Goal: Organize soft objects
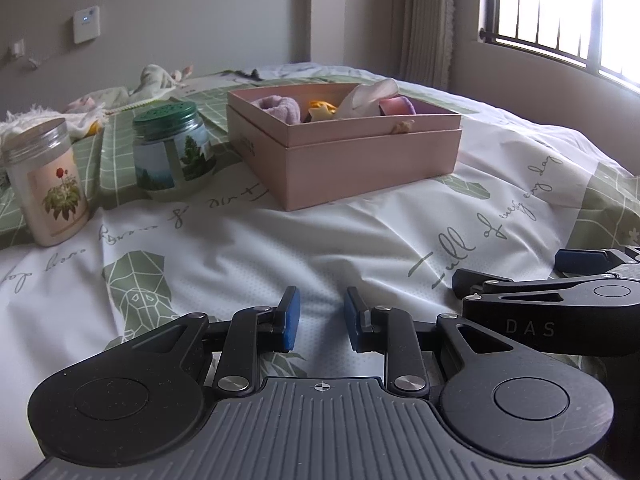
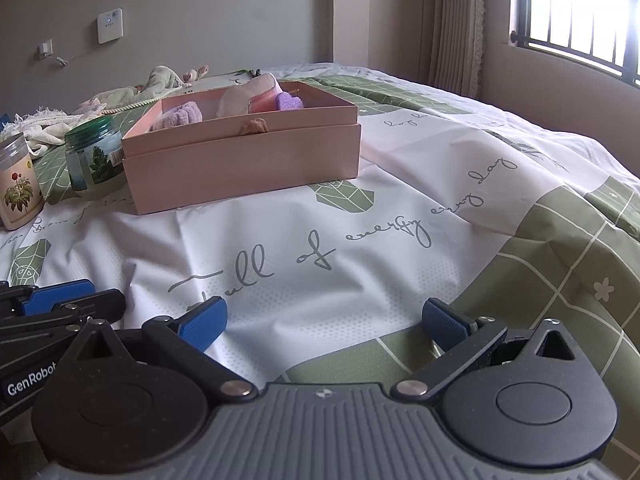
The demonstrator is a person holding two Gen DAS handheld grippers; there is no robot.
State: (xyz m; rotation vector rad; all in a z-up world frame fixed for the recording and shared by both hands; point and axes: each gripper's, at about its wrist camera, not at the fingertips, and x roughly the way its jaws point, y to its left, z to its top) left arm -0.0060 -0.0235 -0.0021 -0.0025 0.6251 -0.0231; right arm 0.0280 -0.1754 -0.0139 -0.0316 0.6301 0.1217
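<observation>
Two grippers low over the bedspread [image 2: 320,208], side by side, both empty. Left gripper [image 1: 319,318]: jaws part-way apart, nothing between the blue pads [image 1: 291,320]. Right gripper [image 2: 324,320]: spread much wider, released, also gripping nothing. Farther up the bed, pink box [image 1: 372,160], lid off, already loaded with soft stuff: lilac towel roll [image 1: 278,109], yellow bit [image 1: 322,110], white cloth [image 1: 368,94], purple heart [image 2: 290,101]. Small tan scrap [image 2: 253,126] hanging on the front rim. Left of the box, green-lid jar [image 1: 172,148] and silver-lid jar [image 1: 46,184], both upright. More cloths [image 1: 154,80] rumpled at the far edge, well apart from the box.
</observation>
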